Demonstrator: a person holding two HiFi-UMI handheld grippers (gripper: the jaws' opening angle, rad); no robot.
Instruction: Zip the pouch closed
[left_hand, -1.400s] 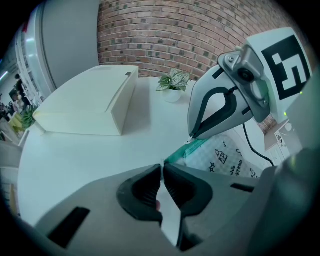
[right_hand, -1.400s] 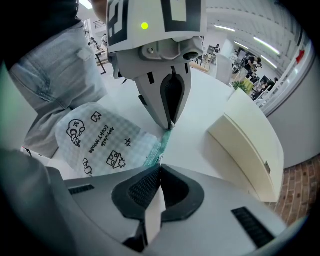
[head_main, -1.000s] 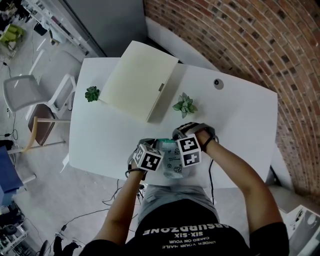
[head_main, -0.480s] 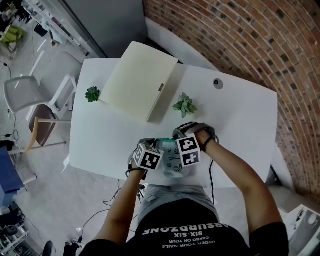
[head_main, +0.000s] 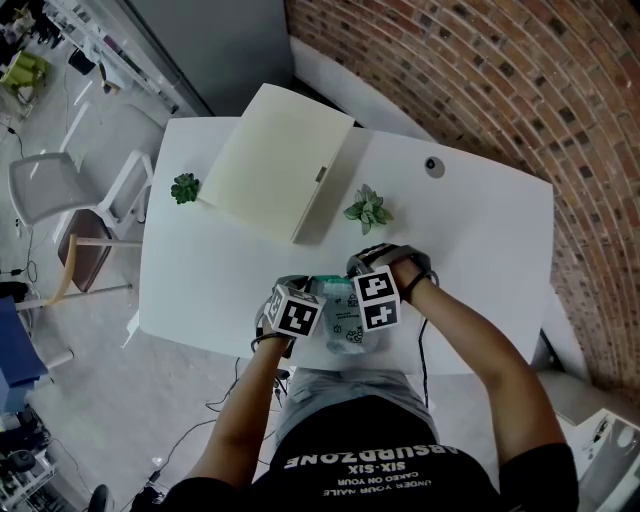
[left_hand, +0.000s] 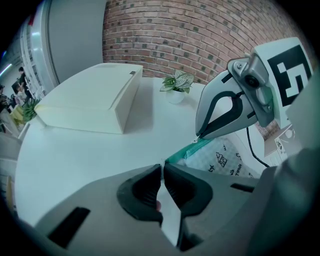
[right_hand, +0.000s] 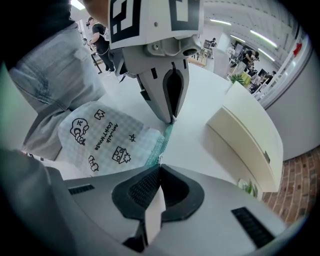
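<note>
**Both claws clamped on the pouch's zip edge**

The white counter (head_main: 470, 230) carries a big cream box (head_main: 270, 165) on its far left part. At the near edge, right in front of the person, lies the pale checked pouch (right_hand: 105, 140) with small black drawings. Its green zip strip (right_hand: 161, 142) faces the box. The left claw (left_hand: 162, 164) pinches one end of that strip, and the right claw (right_hand: 159, 166) is closed tight on the other end. One small plant (head_main: 367, 208) stands beside the box's right side, another (head_main: 184, 187) at its left corner
</note>
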